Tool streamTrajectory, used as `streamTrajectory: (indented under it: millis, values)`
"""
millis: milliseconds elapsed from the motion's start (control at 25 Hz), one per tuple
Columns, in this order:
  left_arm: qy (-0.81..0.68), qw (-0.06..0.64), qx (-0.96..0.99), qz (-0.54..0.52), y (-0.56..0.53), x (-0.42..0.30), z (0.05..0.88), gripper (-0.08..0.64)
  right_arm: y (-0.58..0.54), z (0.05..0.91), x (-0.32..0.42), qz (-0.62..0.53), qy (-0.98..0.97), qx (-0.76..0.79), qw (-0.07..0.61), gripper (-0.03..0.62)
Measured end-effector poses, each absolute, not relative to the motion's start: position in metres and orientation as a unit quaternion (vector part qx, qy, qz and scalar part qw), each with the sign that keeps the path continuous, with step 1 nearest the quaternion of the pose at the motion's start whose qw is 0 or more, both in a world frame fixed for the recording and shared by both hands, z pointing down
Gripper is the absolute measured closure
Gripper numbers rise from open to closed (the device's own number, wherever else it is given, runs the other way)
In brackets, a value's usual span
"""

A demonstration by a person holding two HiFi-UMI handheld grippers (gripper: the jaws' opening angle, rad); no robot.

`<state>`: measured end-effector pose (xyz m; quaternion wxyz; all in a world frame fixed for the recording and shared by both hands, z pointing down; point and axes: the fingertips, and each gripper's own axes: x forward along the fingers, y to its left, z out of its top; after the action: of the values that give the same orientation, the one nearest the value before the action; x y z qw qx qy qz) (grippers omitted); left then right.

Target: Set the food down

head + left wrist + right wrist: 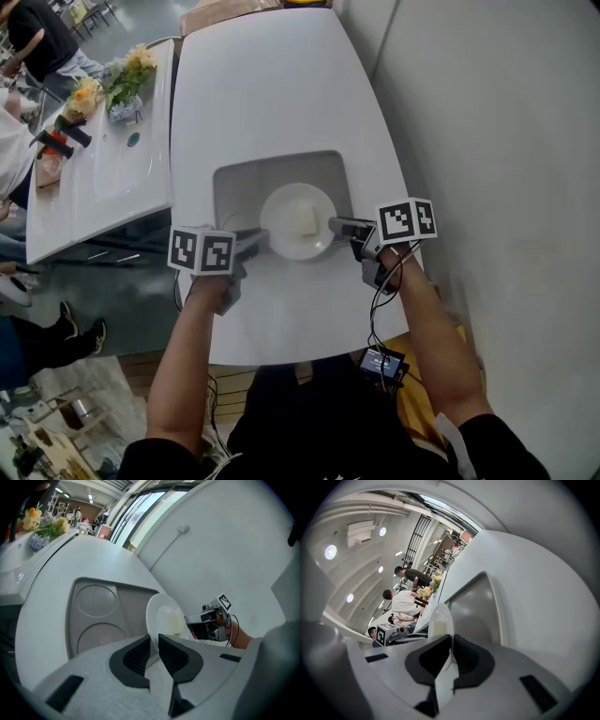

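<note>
A round white plate (286, 232) carries a pale block of food (306, 221) and hangs level over the grey recessed tray (244, 183) in the white table (272, 84). My left gripper (261, 240) is shut on the plate's left rim, and my right gripper (336, 225) is shut on its right rim. In the left gripper view the plate (159, 613) stands edge-on between the pads, with the food (174, 620) and the right gripper (188, 619) beyond. In the right gripper view the plate's rim (440, 616) runs into the closed jaws over the tray (478, 606).
The tray has two round hollows (96, 599) in its floor. A pale wall (487, 141) runs close along the table's right side. To the left stands a second white table (103, 178) with flowers (127, 75), and people (37, 37) sit around it.
</note>
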<state>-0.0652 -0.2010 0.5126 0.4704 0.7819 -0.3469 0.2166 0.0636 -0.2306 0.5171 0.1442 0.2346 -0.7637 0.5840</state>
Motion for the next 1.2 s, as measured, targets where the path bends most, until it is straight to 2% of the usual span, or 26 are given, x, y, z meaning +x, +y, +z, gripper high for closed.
streamTrajectory:
  millis: [200,760,1040,1200]
  values:
    - [-0.354,0.464,0.774,0.246,-0.232,-0.067,0.53,0.509,-0.262,0.533,0.06,0.561,-0.767,0.249,0.188,0.575]
    - [-0.355,0.379,0.763,0.384,-0.229,-0.062,0.555,0.508,-0.272,0.554,0.061,0.446,-0.79,0.277,0.317,0.553]
    - [-0.374,0.277,0.753,0.466,-0.237,-0.061,0.55,0.505,-0.276,0.558,0.062,0.355,-0.802,0.299,0.376,0.515]
    - [-0.367,0.232,0.751,0.497,-0.237,-0.059,0.551,0.506,-0.283,0.56,0.058,0.255,-0.816,0.308,0.418,0.489]
